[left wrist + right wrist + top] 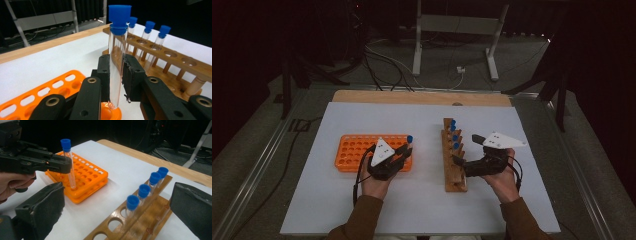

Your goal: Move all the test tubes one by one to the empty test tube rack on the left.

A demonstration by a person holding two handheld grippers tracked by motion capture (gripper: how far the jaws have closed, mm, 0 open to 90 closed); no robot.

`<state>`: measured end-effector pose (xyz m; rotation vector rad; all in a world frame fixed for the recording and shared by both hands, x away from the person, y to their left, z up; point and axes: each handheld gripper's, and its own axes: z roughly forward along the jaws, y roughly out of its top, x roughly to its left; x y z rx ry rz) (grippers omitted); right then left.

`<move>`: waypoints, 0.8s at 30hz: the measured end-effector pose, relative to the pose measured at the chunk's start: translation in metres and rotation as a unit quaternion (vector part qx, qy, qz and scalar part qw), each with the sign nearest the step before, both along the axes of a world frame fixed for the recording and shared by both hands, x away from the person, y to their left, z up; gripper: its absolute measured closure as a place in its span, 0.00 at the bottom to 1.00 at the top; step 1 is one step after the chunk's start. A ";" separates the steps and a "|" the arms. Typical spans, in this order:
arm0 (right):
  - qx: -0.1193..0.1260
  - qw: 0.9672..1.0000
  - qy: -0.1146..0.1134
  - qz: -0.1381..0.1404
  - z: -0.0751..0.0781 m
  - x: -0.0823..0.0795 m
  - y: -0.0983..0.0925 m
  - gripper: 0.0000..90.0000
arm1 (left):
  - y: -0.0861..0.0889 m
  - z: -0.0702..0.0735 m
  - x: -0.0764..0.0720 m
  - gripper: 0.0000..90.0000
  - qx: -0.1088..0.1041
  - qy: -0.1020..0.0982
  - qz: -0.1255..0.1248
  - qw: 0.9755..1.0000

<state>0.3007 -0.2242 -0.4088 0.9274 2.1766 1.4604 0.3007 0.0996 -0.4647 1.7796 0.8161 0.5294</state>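
While the high view blurs it, fingers [116, 75] clamp the tube [117, 62] — upright.

The test tube [117, 65] is clear, glossy glass with a smooth matt blue plastic cap [120, 17]; the orange rack [87, 177] is smooth moulded plastic; the wooden rack [175, 62] looks varnished, slightly shiny; the tabletop [422, 200] is matt white; the left tongs [117, 75] carry rough black pads.

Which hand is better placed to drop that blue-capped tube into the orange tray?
The left. Its hand-held gripper is shut on the blue-capped tube, held upright with its bottom at a corner hole of the orange tray. The right hand-held gripper stands open over the wooden rack.
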 end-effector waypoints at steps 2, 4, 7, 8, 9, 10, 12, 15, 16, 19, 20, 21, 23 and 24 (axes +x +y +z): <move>0.001 1.000 0.001 -0.002 -0.002 -0.001 -0.002 0.00 | 0.001 -0.003 0.000 0.87 0.003 0.002 0.003 1.000; 0.002 1.000 0.002 -0.003 -0.004 -0.002 -0.005 0.00 | 0.002 -0.005 0.000 0.87 0.005 0.005 0.006 1.000; 0.001 1.000 0.006 -0.004 -0.007 -0.002 -0.007 0.00 | 0.004 -0.009 0.001 0.87 0.007 0.008 0.011 1.000; 0.001 1.000 0.007 -0.004 -0.008 -0.002 -0.007 0.00 | 0.005 -0.011 0.001 0.87 0.009 0.010 0.013 1.000; 0.000 1.000 0.007 -0.004 -0.008 -0.002 -0.008 0.00 | 0.005 -0.012 0.001 0.87 0.010 0.011 0.014 1.000; -0.001 1.000 0.007 -0.004 -0.008 -0.002 -0.008 0.00 | 0.006 -0.014 0.001 0.87 0.011 0.013 0.015 1.000; 0.000 1.000 0.006 -0.003 -0.009 -0.002 -0.009 0.00 | 0.006 -0.017 0.000 0.87 0.013 0.017 0.017 1.000; 0.000 1.000 0.006 -0.004 -0.009 -0.003 -0.009 0.00 | 0.005 -0.021 0.001 0.87 0.017 0.021 0.018 0.999; 0.000 1.000 0.007 -0.004 -0.009 -0.003 -0.009 0.00 | 0.005 -0.022 0.001 0.87 0.019 0.023 0.018 0.999; 0.000 1.000 0.007 -0.002 -0.010 -0.003 -0.010 0.00 | 0.003 -0.025 0.001 0.87 0.031 0.025 0.019 0.999; -0.001 1.000 0.008 -0.002 -0.011 -0.003 -0.010 0.00 | 0.003 -0.025 0.001 0.87 0.035 0.026 0.019 0.999; -0.001 1.000 0.009 -0.002 -0.011 -0.003 -0.010 0.00 | 0.002 -0.026 0.001 0.87 0.037 0.027 0.019 0.999; -0.001 1.000 0.010 -0.002 -0.012 -0.003 -0.010 0.00 | 0.002 -0.028 0.001 0.87 0.040 0.028 0.019 0.999; -0.002 1.000 0.010 -0.002 -0.012 -0.003 -0.010 0.00 | 0.002 -0.028 0.001 0.87 0.040 0.030 0.019 0.999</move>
